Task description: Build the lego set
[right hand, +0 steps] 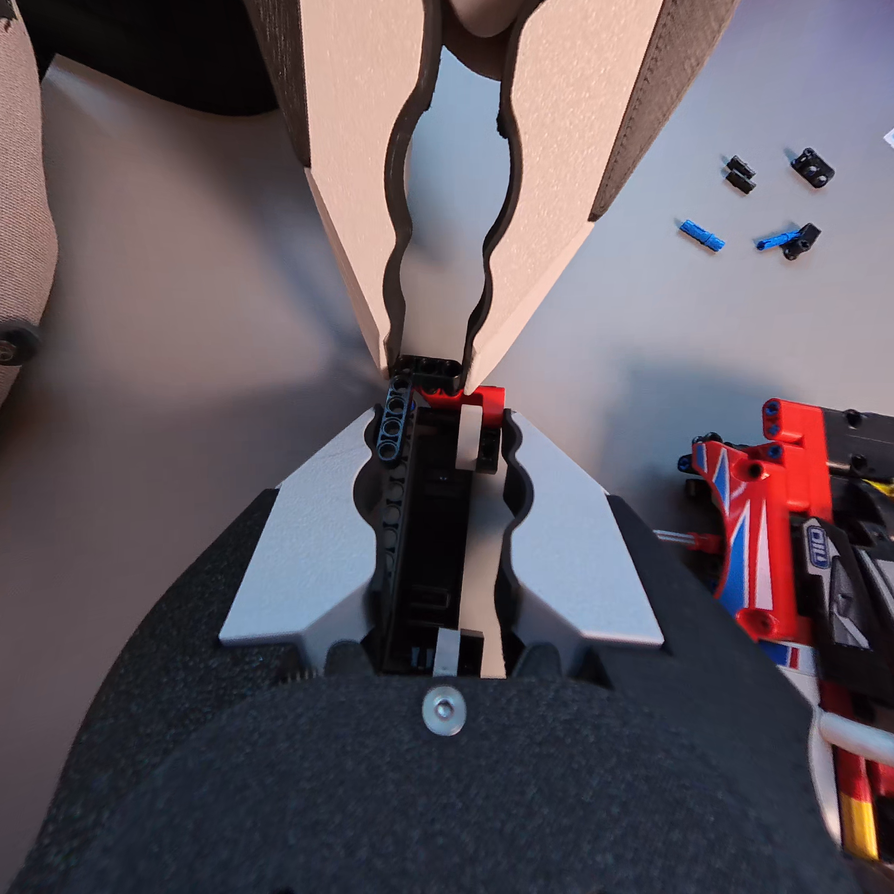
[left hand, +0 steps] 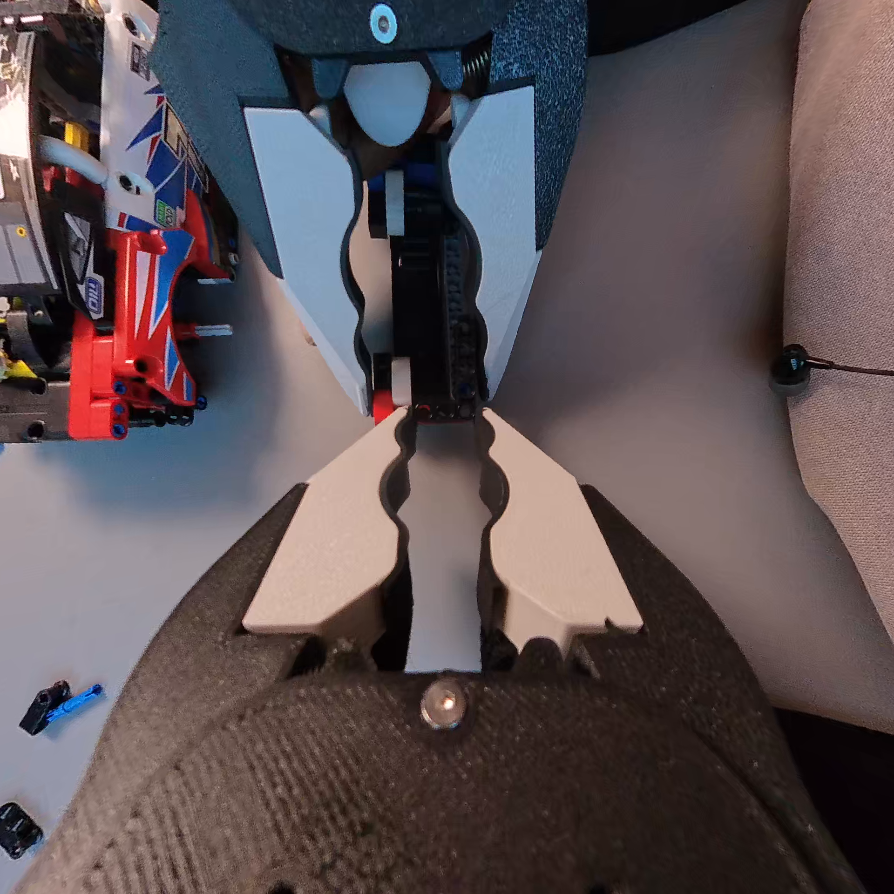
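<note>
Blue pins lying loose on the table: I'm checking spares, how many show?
2. One blue pin lies alone; the other is plugged into a black connector right of it. More may be hidden.

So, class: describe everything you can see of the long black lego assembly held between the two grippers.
The black lego assembly is a long, narrow plastic build: a studless beam with a row of round holes along one side, grey-white pieces across it, a red piece at its far end. It lies lengthwise inside the right gripper, whose fingers close on its sides. The left gripper pinches its far tip. It appears lifted off the grey table.
</note>
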Available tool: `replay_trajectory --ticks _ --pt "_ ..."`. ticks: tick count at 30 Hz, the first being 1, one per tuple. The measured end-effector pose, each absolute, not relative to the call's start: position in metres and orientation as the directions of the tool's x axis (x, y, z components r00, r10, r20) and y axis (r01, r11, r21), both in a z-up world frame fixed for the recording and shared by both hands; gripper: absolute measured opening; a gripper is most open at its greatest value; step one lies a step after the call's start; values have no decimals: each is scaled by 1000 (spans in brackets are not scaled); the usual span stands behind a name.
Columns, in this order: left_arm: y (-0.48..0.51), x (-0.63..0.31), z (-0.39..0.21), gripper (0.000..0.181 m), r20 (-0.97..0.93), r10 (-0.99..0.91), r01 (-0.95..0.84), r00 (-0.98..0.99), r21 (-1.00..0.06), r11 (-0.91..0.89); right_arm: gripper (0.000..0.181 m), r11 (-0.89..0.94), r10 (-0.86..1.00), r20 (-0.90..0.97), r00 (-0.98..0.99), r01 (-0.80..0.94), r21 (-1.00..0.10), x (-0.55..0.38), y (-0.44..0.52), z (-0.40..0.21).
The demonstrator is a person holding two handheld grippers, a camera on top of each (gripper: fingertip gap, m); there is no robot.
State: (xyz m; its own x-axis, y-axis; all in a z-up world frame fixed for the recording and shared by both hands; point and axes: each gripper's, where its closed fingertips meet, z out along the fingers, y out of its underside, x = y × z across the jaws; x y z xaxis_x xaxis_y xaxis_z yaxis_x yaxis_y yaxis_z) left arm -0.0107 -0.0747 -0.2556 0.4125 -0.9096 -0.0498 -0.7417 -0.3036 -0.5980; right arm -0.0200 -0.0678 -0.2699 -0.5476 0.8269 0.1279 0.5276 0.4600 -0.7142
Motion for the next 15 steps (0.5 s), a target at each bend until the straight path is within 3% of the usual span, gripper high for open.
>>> replay_trajectory --ticks 15 --pt "-72 -12 -258 22 -18 -898 -747 440 -563 -355 42 443 837 119 -534 534 -720 -21 -65 -269"
